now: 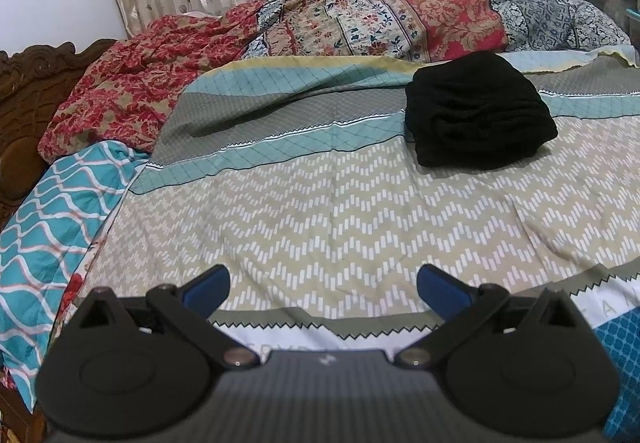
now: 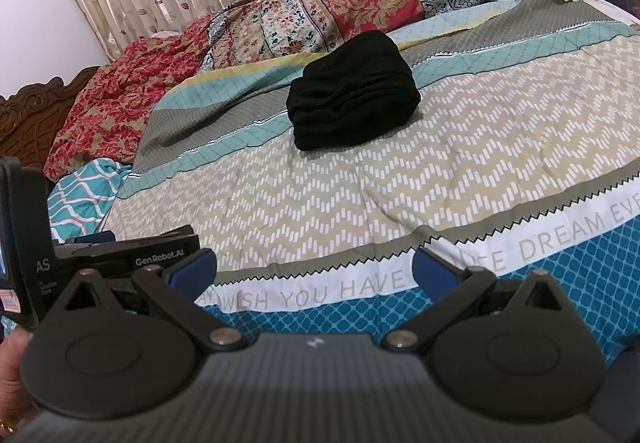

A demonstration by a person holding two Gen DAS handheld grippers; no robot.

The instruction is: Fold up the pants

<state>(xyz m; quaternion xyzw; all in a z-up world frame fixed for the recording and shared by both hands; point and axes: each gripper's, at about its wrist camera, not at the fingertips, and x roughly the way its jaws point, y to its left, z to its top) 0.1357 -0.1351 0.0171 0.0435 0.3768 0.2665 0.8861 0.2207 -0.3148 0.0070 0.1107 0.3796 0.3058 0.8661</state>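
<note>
I am holding my left tool (image 1: 323,289) and right tool (image 2: 315,270) spread wide and empty, both hovering over the near edge of the chevron-patterned bed sheet (image 2: 360,179). The black, soft, folded pants bundle (image 2: 352,105) is lying well ahead, limp and light I judge, best pinched at its layered near edge. Open sheet is surrounding it; crumpled floral quilts (image 2: 320,15) are crowding behind.

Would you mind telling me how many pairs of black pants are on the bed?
1: the black pants, folded on the bedsheet, near the quilt. Others may be hidden.
</note>
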